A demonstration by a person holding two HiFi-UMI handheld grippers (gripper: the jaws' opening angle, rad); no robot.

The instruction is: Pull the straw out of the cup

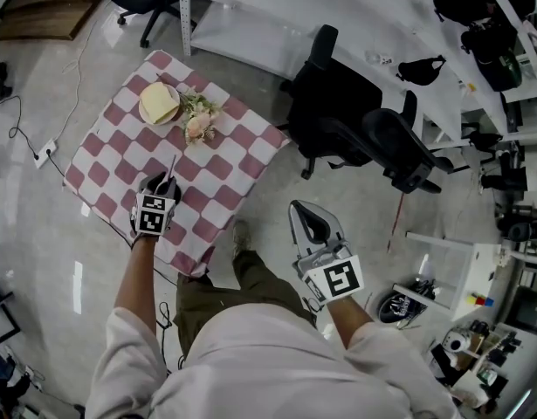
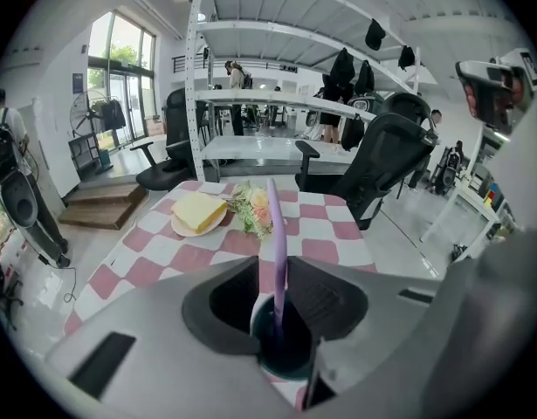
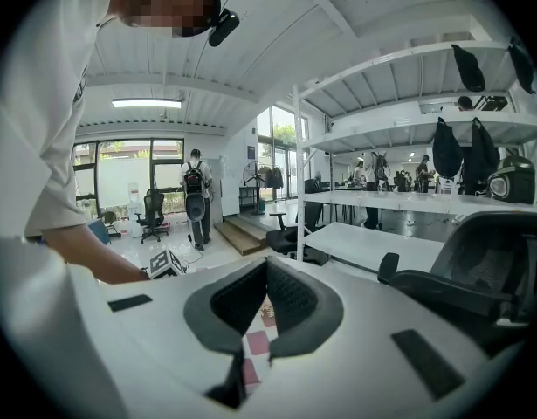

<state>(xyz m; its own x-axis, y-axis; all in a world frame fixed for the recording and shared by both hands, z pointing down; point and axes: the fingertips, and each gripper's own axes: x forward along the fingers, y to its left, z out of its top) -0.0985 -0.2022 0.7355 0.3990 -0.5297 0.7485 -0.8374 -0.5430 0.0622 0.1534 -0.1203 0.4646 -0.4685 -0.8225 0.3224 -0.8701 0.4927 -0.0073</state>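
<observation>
A purple straw stands upright in a dark teal cup on the pink-and-white checked table. My left gripper hangs over the cup with the straw between its jaws. The right pad lies against the straw, while a thin gap shows on the left side. In the head view the left gripper covers the cup near the table's front edge, and only the straw's top sticks out. My right gripper is held off the table to the right, over the floor. Its jaws meet at the tips with nothing between them.
A plate with a yellow cake slice and a small bunch of flowers sit at the table's far side. Black office chairs stand to the right, white shelving behind. A power strip lies on the floor at left.
</observation>
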